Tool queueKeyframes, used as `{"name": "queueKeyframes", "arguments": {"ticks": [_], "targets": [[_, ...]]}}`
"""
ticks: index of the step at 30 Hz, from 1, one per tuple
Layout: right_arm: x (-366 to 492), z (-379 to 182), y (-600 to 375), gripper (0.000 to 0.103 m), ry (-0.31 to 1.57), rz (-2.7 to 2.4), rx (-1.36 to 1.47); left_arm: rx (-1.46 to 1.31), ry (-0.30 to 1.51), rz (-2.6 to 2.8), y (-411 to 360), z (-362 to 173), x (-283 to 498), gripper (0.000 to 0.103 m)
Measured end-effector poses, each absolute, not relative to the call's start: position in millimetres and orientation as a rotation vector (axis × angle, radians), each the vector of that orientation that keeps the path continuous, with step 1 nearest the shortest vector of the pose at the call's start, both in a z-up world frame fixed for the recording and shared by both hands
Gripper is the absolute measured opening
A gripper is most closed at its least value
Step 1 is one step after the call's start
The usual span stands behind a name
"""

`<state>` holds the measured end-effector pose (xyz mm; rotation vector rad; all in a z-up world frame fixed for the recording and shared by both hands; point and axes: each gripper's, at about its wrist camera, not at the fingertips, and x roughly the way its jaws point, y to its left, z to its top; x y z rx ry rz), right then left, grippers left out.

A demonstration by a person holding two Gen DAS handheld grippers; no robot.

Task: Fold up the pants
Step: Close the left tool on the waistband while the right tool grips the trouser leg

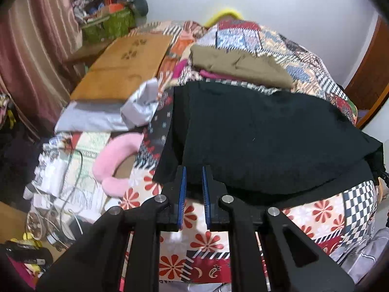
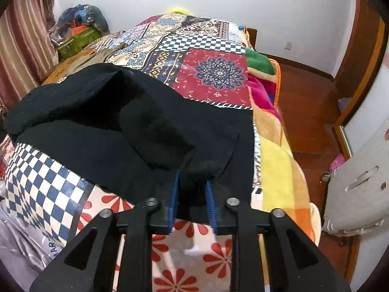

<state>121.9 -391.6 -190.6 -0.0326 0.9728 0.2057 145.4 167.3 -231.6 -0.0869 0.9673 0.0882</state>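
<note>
Black pants (image 1: 262, 136) lie folded across a patchwork bedspread (image 1: 323, 216); they also show in the right wrist view (image 2: 116, 121). My left gripper (image 1: 194, 172) sits at the pants' near left edge, fingers slightly apart, with the bedspread showing through the gap and no cloth in it. My right gripper (image 2: 193, 177) is at the pants' near right corner, and black cloth fills the gap between its blue pads (image 2: 174, 194). A raised fold of the pants bulges just ahead of it.
A folded olive garment (image 1: 240, 65) lies on a pile behind the pants. A wooden board (image 1: 124, 63), grey cloth (image 1: 97, 116) and a pink neck pillow (image 1: 114, 160) lie to the left. Wooden floor (image 2: 311, 112) and a grey suitcase (image 2: 357, 182) are to the right.
</note>
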Motion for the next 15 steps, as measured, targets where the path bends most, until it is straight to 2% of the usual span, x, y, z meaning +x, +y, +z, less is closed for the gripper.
{"name": "queueKeyframes", "arguments": {"ticks": [5,8,12,15], "targets": [[119.5,-177.6,-399.2,0.038,0.951,0.175,-0.055,-0.065,0.916,0.046,140.9,-205.6,155.4,0.012],[119.2,-168.9,-404.7,0.038,0.942,0.166,-0.065,-0.055,0.889,0.013,119.6,-194.8,164.3,0.013],[121.7,-158.0,-410.7,0.038,0.927,0.167,-0.061,-0.046,0.864,-0.04,86.8,-185.3,178.5,0.021],[122.6,-149.6,-415.6,0.038,0.908,0.169,-0.051,-0.025,0.855,-0.074,63.9,-180.5,190.3,0.021]]}}
